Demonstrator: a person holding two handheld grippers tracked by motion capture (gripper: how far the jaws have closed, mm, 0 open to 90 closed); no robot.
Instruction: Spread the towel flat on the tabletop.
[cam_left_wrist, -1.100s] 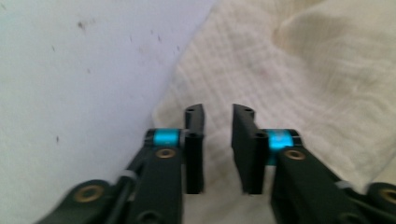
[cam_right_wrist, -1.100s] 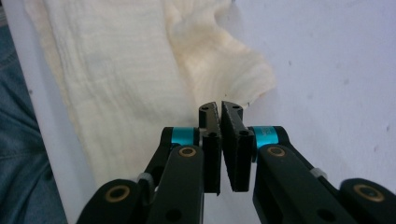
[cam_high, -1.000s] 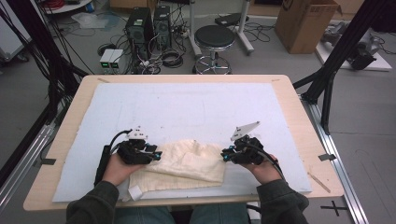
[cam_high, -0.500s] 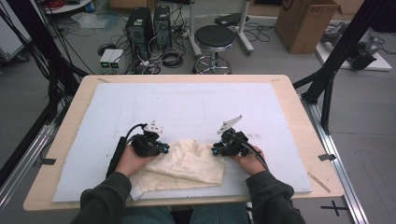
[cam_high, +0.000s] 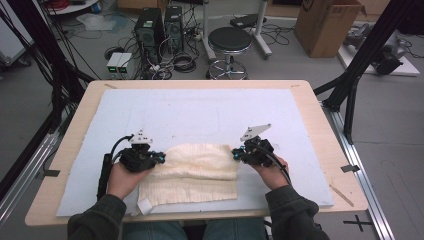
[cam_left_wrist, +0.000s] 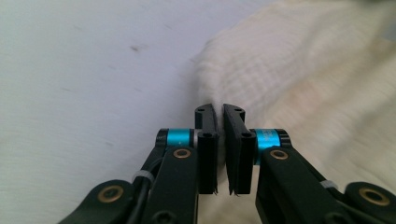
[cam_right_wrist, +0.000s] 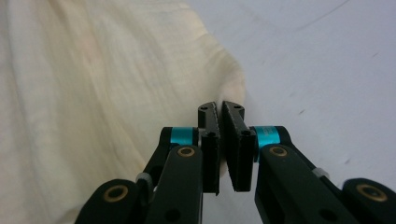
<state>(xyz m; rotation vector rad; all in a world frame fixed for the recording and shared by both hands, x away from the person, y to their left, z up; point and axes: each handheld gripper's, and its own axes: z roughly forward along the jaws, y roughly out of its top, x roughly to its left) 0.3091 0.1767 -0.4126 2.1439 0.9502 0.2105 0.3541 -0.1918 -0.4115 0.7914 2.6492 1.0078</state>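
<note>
A cream knitted cloth (cam_high: 195, 172) lies spread flat on the white mat (cam_high: 210, 110) near the table's front edge. My left gripper (cam_high: 161, 158) is at its far left corner. In the left gripper view the jaws (cam_left_wrist: 219, 109) stand a thin slit apart on the cloth's (cam_left_wrist: 303, 70) edge, having just been opening a little. My right gripper (cam_high: 235, 154) is at the far right corner. In the right gripper view the gripper (cam_right_wrist: 219, 106) is shut on that corner, and the cloth (cam_right_wrist: 93, 93) runs off to the left.
The mat covers most of the wooden table (cam_high: 320, 130), with bare mat beyond the cloth. A thin wooden stick (cam_high: 341, 195) lies near the front right edge. A stool (cam_high: 229, 42) and computer cases (cam_high: 160, 25) stand on the floor behind.
Half a second ago the hands were closer together and the cloth was bunched. Now they have drawn apart and the cloth lies flatter and wider.
</note>
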